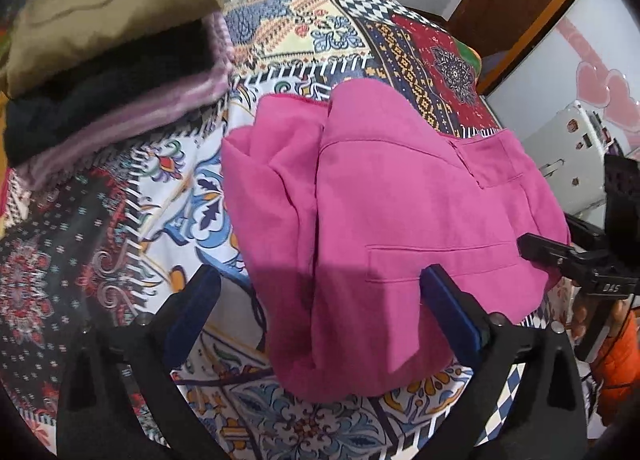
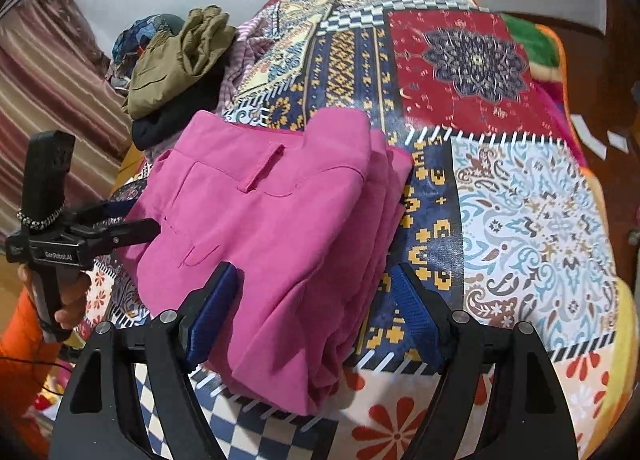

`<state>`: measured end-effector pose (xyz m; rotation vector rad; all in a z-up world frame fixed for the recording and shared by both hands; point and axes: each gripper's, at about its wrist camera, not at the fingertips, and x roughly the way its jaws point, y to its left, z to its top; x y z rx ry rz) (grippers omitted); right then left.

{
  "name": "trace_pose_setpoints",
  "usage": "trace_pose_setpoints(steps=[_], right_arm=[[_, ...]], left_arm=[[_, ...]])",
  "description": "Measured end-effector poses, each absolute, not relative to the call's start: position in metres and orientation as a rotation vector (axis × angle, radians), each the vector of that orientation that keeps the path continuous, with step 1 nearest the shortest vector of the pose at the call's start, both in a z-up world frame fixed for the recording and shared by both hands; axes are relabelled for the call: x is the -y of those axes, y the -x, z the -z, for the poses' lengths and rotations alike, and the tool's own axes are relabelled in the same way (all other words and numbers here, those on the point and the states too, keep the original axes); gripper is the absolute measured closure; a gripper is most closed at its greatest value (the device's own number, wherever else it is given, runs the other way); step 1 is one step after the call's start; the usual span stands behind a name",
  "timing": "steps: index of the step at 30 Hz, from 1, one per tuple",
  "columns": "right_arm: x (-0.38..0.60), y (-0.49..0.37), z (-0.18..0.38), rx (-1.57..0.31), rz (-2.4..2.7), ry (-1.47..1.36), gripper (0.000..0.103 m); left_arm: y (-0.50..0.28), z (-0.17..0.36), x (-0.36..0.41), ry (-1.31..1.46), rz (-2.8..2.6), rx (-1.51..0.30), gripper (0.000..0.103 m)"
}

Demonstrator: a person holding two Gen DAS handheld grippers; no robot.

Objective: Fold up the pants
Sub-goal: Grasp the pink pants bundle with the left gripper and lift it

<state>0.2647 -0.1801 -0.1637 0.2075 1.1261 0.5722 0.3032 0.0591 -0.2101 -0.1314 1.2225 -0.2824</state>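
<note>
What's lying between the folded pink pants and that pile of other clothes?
Only patterned bedspread: the left wrist view shows a bare strip of it between the pink pants and the clothes pile.

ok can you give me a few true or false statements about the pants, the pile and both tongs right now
1. The bright pink fabric pants lie folded into a compact bundle on the patterned patchwork bedspread. True.
2. The left tongs are shut on the pants. False: their blue pads stand wide apart, gripping nothing.
3. An olive-green crumpled garment tops the pile of other clothes. True.
4. The right tongs are clamped shut. False: they are open, either side of the bundle's near edge.
5. The pink pants sit on top of the clothes pile. False: they lie on the bedspread beside it.
</note>
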Motion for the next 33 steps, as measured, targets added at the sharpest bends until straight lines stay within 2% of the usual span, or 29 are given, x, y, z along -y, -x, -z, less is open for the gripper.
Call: trace_pose_setpoints(steps=[10,15,17,18,19,25,29,33], right_arm=[[0.175,-0.279,0.173,-1.152,-0.634,-0.25,0.022],[0.168,-0.282,0.175,-1.137,-0.659,-0.237,0.026],[0.166,-0.284,0.176,-1.133,-0.669,-0.242,0.032],[0.166,-0.284,0.175,-1.13,-0.677,-0.243,0.036],[0.164,-0.283,0.174,-1.123,-0.684,-0.236,0.038],[0.163,-0.281,0.167,-1.077,-0.673,-0.231,0.054],[0.166,-0.279,0.16,-1.045,-0.669,-0.206,0.067],[0.163,-0.275,0.146,-1.0,-0.665,-0.167,0.074]], left_arm=[[-0.325,0.222,-0.065,0.213,0.364,-1.261,0.0],[-0.335,0.225,-0.062,0.23,0.392,-1.26,0.0],[-0.335,0.223,-0.057,0.214,0.407,-1.249,0.008],[-0.335,0.221,-0.055,0.209,0.421,-1.246,0.017],[-0.335,0.219,-0.054,0.202,0.419,-1.236,0.022],[-0.329,0.205,-0.042,0.131,0.374,-1.178,0.047],[-0.323,0.196,-0.028,0.045,0.324,-1.137,0.058],[-0.309,0.184,-0.019,-0.031,0.281,-1.078,0.069]])
